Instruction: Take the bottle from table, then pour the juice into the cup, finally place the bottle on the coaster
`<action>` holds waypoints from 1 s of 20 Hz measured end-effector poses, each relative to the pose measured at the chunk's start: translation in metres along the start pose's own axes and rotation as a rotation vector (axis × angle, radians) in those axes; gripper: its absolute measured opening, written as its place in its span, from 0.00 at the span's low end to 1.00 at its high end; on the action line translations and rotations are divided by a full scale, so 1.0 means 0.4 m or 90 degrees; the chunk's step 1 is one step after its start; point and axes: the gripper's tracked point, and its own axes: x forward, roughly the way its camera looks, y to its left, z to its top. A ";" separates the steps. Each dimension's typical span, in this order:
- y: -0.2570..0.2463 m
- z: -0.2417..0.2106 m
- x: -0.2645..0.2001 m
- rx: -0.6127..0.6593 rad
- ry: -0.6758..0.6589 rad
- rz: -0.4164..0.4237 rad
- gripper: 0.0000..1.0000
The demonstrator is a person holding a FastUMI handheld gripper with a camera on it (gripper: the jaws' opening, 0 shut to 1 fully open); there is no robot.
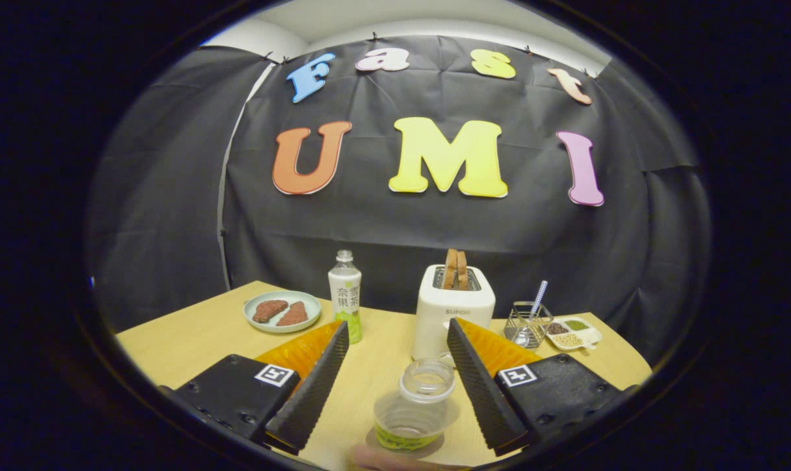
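Note:
My gripper [397, 327] is open, its two fingers spread wide over the wooden table [192, 333]. Between the fingers, near their base and closer to the right one, stands a small clear bottle [416, 402] with an open mouth and a yellow-green label band low on its body. Neither finger touches it. A taller bottle [345, 296] with a white and green label stands upright just beyond the left fingertip. A pinkish flat edge [395, 461] shows on the table right in front of the clear bottle; I cannot tell what it is.
A white toaster [452, 311] with two slices of bread stands just beyond the right fingertip. Left of the tall bottle lies a plate [282, 311] with two pieces of meat. A wire basket [527, 325] and a divided dish of beans [573, 332] sit at the table's right.

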 end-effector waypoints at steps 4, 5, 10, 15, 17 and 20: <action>0.008 0.046 -0.090 0.011 -0.015 0.001 1.00; 0.007 0.054 -0.117 0.010 -0.016 -0.004 1.00; 0.007 0.111 -0.299 0.025 -0.027 -0.025 1.00; 0.001 0.149 -0.518 0.029 -0.041 -0.046 1.00; -0.006 0.155 -0.598 0.029 -0.047 -0.053 1.00; -0.024 0.154 -0.706 0.034 -0.057 -0.064 1.00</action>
